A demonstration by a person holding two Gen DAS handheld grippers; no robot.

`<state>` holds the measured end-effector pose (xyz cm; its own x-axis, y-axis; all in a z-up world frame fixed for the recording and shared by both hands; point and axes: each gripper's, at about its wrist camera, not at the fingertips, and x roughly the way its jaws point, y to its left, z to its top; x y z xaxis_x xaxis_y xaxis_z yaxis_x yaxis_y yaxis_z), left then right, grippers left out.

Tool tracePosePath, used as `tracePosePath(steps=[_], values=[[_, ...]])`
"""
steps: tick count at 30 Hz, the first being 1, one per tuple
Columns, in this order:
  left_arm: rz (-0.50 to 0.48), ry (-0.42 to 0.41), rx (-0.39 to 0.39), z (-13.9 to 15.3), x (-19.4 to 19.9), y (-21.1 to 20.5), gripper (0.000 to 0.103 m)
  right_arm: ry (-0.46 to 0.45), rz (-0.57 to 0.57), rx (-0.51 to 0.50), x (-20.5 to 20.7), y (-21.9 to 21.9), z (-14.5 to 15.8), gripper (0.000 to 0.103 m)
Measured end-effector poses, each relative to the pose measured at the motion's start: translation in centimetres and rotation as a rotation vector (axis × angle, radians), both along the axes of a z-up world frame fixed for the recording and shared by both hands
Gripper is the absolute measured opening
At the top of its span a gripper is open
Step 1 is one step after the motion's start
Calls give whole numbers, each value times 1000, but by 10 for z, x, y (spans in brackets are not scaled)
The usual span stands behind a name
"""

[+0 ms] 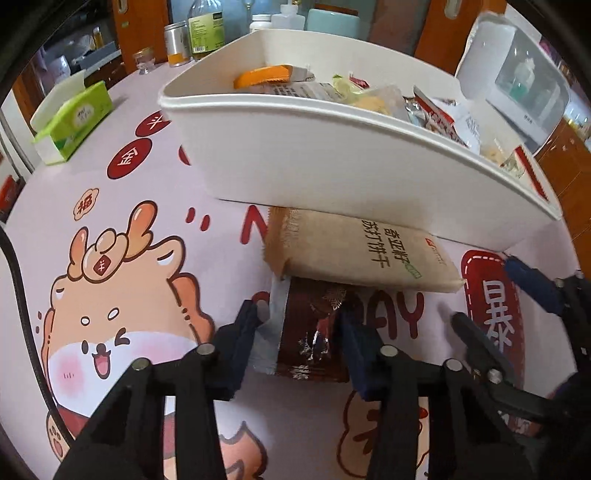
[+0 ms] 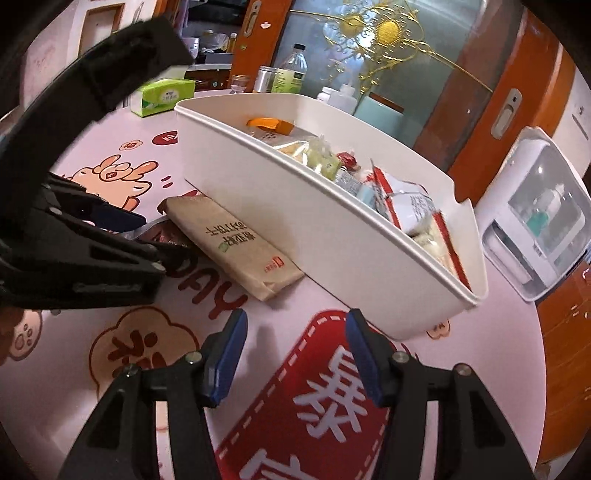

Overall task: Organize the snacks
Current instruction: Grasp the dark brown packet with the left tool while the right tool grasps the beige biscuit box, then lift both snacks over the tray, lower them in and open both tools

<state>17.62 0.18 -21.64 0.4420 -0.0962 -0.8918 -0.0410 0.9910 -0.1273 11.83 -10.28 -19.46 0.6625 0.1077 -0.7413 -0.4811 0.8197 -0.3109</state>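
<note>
A white bin (image 1: pixel 295 162) holds several snack packs and also shows in the right wrist view (image 2: pixel 332 236). A tan cracker pack (image 1: pixel 362 251) lies on the table against the bin's front wall, seen too in the right wrist view (image 2: pixel 236 247). A dark brown snack packet (image 1: pixel 314 332) lies partly under it. My left gripper (image 1: pixel 299 321) is open with its fingers on either side of the brown packet. My right gripper (image 2: pixel 295 332) is open and empty above the red label on the tablecloth, right of the left gripper (image 2: pixel 122 218).
A green tissue box (image 1: pixel 70 122) sits at the far left. Bottles and jars (image 1: pixel 207 33) stand behind the bin. A white appliance (image 2: pixel 539 218) stands at the right by the table edge. The cartoon tablecloth (image 1: pixel 110 280) covers the table.
</note>
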Motion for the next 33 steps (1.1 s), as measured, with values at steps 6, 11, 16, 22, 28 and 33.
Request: tracePosePath(steps=[6,11,16,22,28,33], values=[[18,10,-39,2,-5,30,36,-43,25,-64,8,25,-12,56],[30,16,-67,1,-3,54,34,-80,40,-139,16,42,-20,56],[32,21,-89,0,3,66,32,-132,61,-197,21,59,-27,47],[27,16,-94,5,9,72,31,-121,73,-235,21,70,-29,30],[-2,-26,-95,38,-3,72,30,-83,55,-122,6,59,3,20],[-31,-65,-104,72,-19,69,30,-60,-29,26,-12,38,48,14]])
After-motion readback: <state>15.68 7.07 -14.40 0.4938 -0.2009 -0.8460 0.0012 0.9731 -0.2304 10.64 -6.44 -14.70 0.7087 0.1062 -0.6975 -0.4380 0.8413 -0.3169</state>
